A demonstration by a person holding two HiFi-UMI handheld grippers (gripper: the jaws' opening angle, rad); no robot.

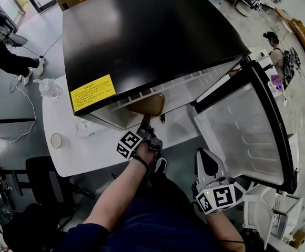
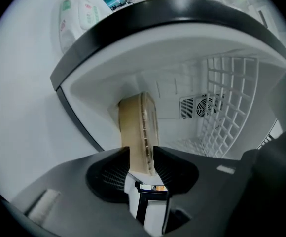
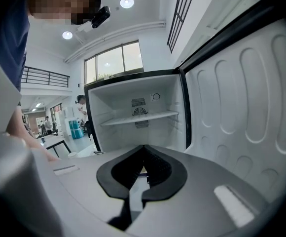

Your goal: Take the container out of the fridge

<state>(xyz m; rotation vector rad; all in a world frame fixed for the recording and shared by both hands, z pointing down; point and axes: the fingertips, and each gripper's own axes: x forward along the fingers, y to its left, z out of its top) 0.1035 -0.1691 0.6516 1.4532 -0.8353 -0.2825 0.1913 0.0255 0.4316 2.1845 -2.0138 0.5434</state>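
The black mini fridge (image 1: 152, 30) stands on a white table (image 1: 89, 151) with its door (image 1: 247, 135) swung open to the right. A tan container (image 1: 148, 104) with a clear lid sits at the mouth of the fridge. My left gripper (image 1: 144, 124) reaches up to it. In the left gripper view the container (image 2: 138, 132) appears edge-on between the open jaws of that gripper (image 2: 142, 162), one finger on each side. My right gripper (image 1: 204, 161) hangs lower right, below the door. In its own view the right gripper (image 3: 144, 149) is shut and empty, facing the fridge (image 3: 138, 112).
A water bottle (image 1: 50, 88), a small round cup (image 1: 57, 139) and a wipes pack (image 1: 87, 126) lie on the table left of the fridge. A white wire rack (image 2: 227, 102) is inside. A black chair (image 1: 42, 175) stands at the table's near left. People (image 1: 276, 54) stand behind.
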